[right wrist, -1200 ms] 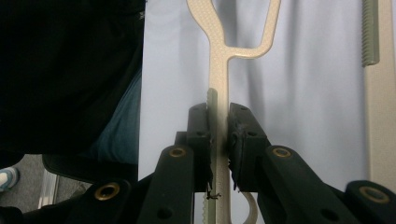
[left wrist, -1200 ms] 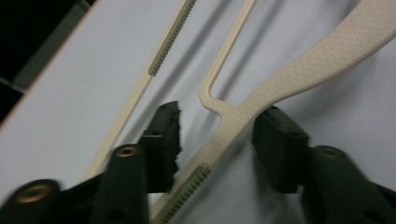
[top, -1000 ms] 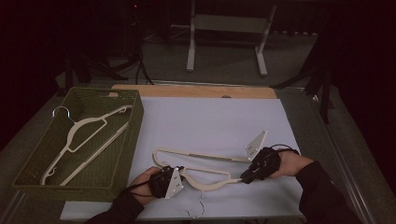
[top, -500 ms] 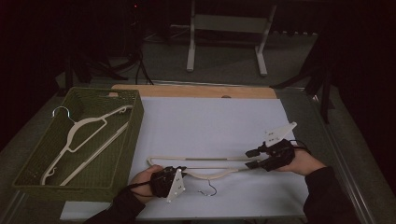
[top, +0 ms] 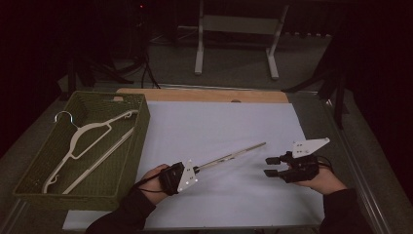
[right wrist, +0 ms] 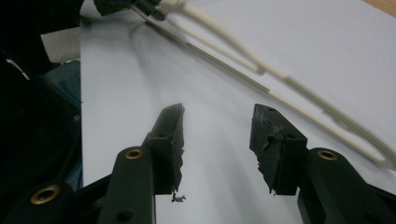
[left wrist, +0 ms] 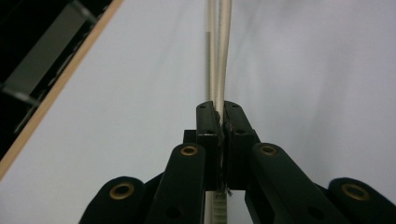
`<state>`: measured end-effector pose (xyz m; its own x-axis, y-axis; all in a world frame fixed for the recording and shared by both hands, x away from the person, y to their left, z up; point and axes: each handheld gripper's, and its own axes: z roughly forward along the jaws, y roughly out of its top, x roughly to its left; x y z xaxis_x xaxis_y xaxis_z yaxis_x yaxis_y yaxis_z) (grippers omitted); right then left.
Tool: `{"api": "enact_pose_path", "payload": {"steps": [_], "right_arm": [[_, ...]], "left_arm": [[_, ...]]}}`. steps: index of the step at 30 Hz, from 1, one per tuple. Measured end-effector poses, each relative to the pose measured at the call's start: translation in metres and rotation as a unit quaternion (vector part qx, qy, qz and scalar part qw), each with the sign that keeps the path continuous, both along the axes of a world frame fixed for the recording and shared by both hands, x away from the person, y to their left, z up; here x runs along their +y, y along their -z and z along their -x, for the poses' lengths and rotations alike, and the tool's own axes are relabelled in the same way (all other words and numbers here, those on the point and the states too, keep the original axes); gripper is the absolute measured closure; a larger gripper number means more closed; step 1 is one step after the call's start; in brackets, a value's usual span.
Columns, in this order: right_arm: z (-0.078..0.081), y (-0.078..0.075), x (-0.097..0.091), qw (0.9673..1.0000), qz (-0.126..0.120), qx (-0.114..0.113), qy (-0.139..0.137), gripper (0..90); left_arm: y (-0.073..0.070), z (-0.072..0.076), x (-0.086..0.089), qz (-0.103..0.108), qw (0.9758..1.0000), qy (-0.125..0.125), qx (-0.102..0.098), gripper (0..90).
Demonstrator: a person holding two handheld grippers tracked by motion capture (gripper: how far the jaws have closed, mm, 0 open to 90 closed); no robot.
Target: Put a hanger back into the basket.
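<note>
tabletop [top: 229, 126]: white sheet, no readable writing | green basket [top: 29, 178]: one cream hanger inside [top: 83, 141] | held hanger [top: 234, 155]: lifted edge-on above sheet | left tool [top: 191, 171]: clamped on held hanger | right tool [top: 272, 165]: jaws apart, nothing between

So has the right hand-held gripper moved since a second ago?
Yes. The right hand-held gripper let go of the hanger and pulled rightward, away from the green basket, jaws just opened and empty.

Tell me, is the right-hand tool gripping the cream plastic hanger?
No: the right gripper has open jaws with bare white table between them, while the cream plastic hanger lies beyond.
</note>
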<state>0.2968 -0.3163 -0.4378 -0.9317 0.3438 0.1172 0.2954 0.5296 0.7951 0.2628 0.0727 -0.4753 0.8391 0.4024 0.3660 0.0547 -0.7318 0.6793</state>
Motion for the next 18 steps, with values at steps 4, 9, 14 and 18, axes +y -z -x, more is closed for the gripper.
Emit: {"api": "enact_pose_path", "payload": {"steps": [4, 9, 14, 18], "right_arm": [[0.004, 0.004, -0.001, 0.9999, -0.009, 0.0, 0.008, 53.5], [0.006, 0.012, -0.001, 0.9997, -0.012, 0.007, 0.018, 51.1], [0.005, 0.019, 0.001, 0.999, -0.016, 0.012, 0.039, 44.4], [0.004, 0.022, 0.002, 0.998, -0.016, 0.015, 0.06, 38.6]], "left_arm": [[-0.006, -0.008, 0.002, 0.038, 0.998, -0.028, 0.043, 88.3], [-0.014, -0.008, 0.007, 0.07, 0.9956, -0.033, 0.053, 88.3], [-0.024, -0.005, 0.01, 0.103, 0.9919, -0.034, 0.066, 88.2], [-0.035, -0.001, 0.014, 0.128, 0.9883, -0.031, 0.077, 88.2]]}}
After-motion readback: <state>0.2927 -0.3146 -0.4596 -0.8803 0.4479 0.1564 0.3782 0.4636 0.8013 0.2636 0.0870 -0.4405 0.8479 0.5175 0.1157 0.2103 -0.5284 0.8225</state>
